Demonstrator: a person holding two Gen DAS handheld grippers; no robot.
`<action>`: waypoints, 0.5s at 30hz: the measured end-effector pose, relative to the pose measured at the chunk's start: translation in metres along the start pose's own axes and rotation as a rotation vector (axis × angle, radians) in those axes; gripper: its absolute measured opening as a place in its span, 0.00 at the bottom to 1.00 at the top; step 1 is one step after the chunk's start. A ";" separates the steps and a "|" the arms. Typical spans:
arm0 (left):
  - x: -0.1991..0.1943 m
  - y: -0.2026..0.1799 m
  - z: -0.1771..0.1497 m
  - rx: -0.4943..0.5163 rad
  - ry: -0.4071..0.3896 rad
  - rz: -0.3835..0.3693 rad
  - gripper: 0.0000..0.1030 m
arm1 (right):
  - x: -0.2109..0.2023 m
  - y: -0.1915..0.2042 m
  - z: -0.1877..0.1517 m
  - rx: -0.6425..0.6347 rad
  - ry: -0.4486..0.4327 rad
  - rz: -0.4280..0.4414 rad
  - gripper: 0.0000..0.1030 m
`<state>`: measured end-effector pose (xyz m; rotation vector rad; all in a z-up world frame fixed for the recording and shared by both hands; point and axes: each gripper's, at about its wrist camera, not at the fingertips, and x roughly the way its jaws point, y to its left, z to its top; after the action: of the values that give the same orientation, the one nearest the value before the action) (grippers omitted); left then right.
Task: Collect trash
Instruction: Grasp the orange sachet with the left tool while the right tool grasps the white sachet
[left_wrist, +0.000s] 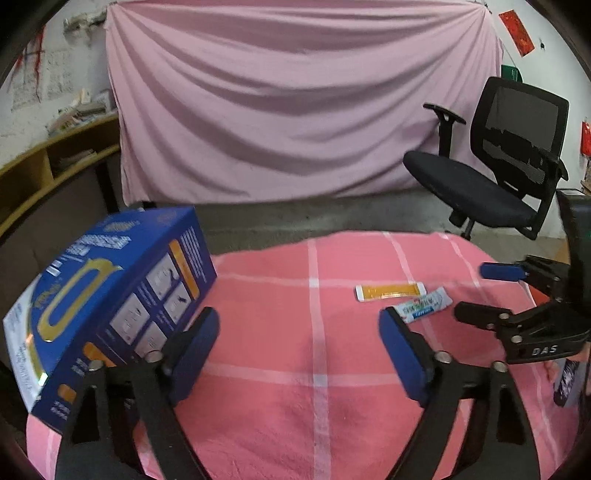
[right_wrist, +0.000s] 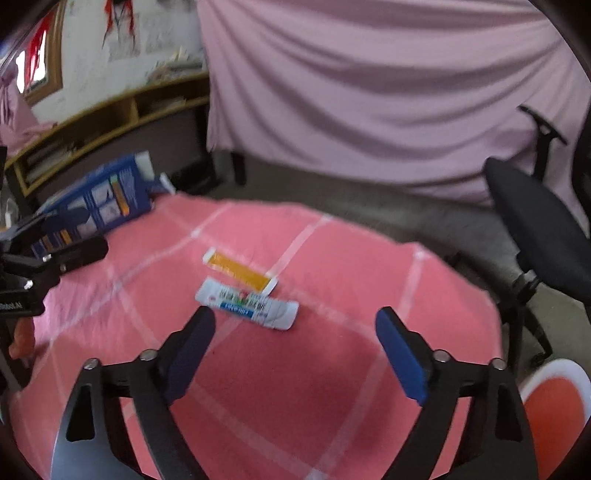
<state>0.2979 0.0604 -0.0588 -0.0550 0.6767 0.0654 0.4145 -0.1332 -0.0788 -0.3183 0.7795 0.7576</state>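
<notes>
Pink checked cloth (left_wrist: 295, 369) covers the table. Both the left gripper (left_wrist: 297, 345) and the right gripper (right_wrist: 295, 350) have jaws wide apart, holding nothing. Ahead lie a white wrapper (right_wrist: 247, 304) touching an orange wrapper (right_wrist: 240, 271). Farther left stands a blue box (left_wrist: 110, 295).

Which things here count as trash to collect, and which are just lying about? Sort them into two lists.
For the job:
- orange wrapper
- white and blue wrapper
- blue box, possibly where the trash goes; I can't tell
- left gripper and right gripper, both open and empty

Just lying about:
- office chair
- pink sheet on the wall
- wooden shelf
- pink checked cloth
</notes>
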 end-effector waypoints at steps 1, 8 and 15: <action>0.002 0.001 -0.001 -0.005 0.016 -0.009 0.68 | 0.006 0.004 0.001 -0.030 0.029 0.008 0.81; 0.013 0.008 0.004 -0.041 0.099 -0.039 0.53 | 0.035 0.028 0.014 -0.252 0.115 -0.015 0.78; 0.017 0.006 0.010 -0.016 0.141 -0.064 0.53 | 0.040 0.023 0.016 -0.289 0.137 0.076 0.50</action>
<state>0.3171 0.0677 -0.0619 -0.0971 0.8150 0.0048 0.4248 -0.0888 -0.0967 -0.6079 0.8147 0.9294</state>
